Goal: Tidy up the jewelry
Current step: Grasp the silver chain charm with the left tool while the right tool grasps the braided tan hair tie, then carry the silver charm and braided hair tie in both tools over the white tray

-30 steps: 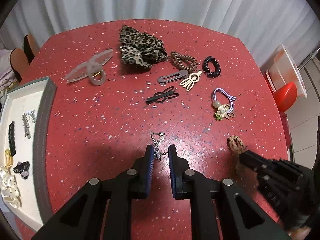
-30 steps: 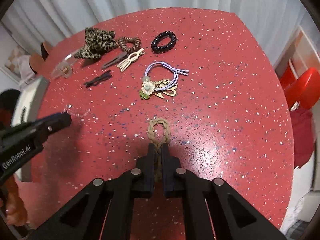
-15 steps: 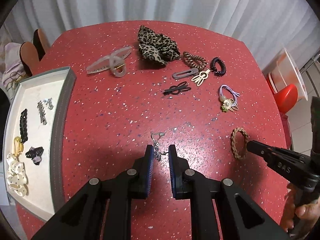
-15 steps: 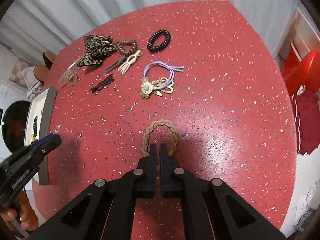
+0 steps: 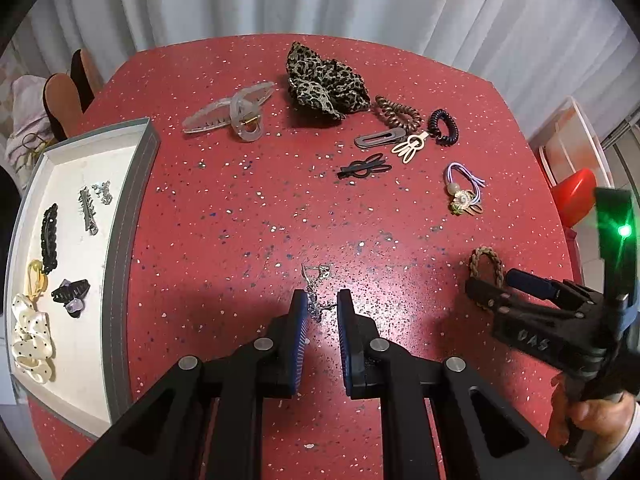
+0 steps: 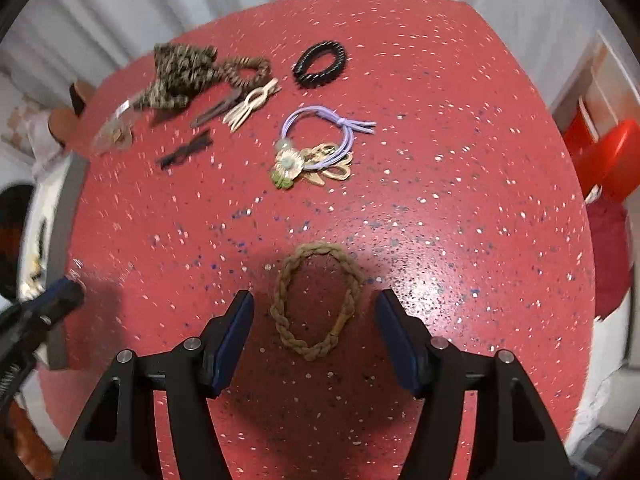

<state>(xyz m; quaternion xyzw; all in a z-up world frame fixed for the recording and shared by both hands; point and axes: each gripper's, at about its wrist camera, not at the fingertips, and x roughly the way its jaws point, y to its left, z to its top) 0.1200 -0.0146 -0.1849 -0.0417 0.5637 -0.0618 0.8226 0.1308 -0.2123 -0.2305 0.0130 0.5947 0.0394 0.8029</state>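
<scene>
Right gripper [image 6: 314, 330], clamped on the braided tie [image 6: 316, 300] 1 second ago, is opening; tie lies free between its jaws. Left gripper [image 5: 322, 312] pinches the earring [image 5: 316, 288], right of the tray [image 5: 120, 240].

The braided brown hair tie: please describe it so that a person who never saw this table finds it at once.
On the red speckled table, look at the near edge, well apart from the cluster of clips and ties further back. The braided brown hair tie lies flat there, between the opening jaws of the right gripper, untouched. It alone is a plaited tan loop without any charm.
</scene>
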